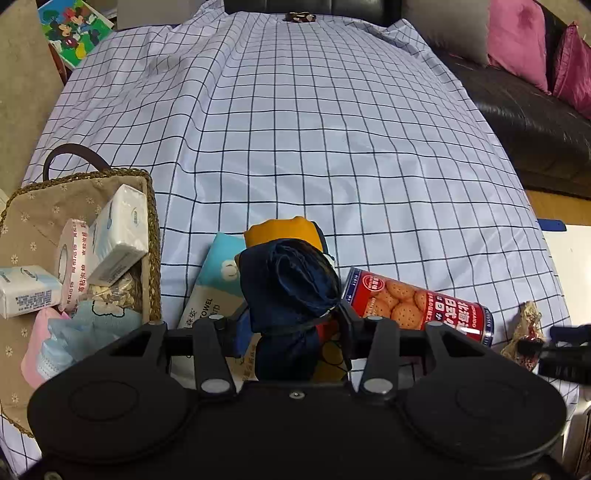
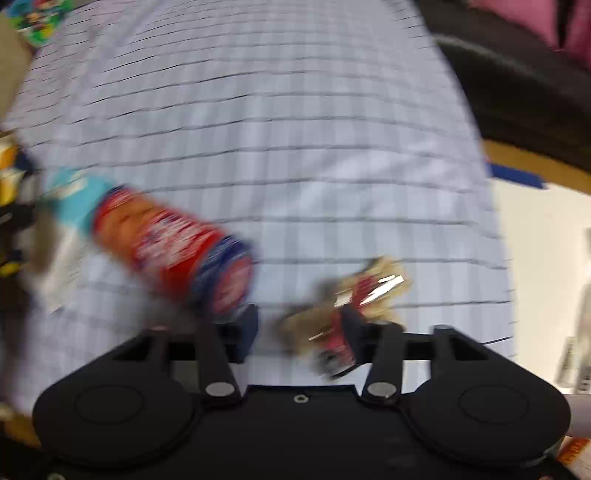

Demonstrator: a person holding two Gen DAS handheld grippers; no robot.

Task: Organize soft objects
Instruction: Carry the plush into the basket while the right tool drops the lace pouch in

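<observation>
My left gripper (image 1: 290, 325) is shut on a rolled dark navy cloth bundle (image 1: 291, 284), held above the checked tablecloth (image 1: 314, 129). An orange cloth part (image 1: 284, 229) shows just behind the bundle. Under it lies a light blue towel pack (image 1: 218, 273). A lined woven basket (image 1: 147, 206) at the left holds tissue packs (image 1: 118, 236), a tape roll and other soft packs. In the blurred right wrist view, my right gripper (image 2: 297, 328) stands open. A crinkled gold and red snack wrapper (image 2: 369, 288) lies against its right finger (image 2: 351, 328), and the left finger stays clear of it.
A red biscuit can (image 1: 417, 302) lies on its side between the two grippers, also seen as the can (image 2: 173, 236) in the right wrist view. A dark sofa (image 1: 517, 110) with pink cushions runs along the right. A colourful picture book (image 1: 74, 29) sits far left.
</observation>
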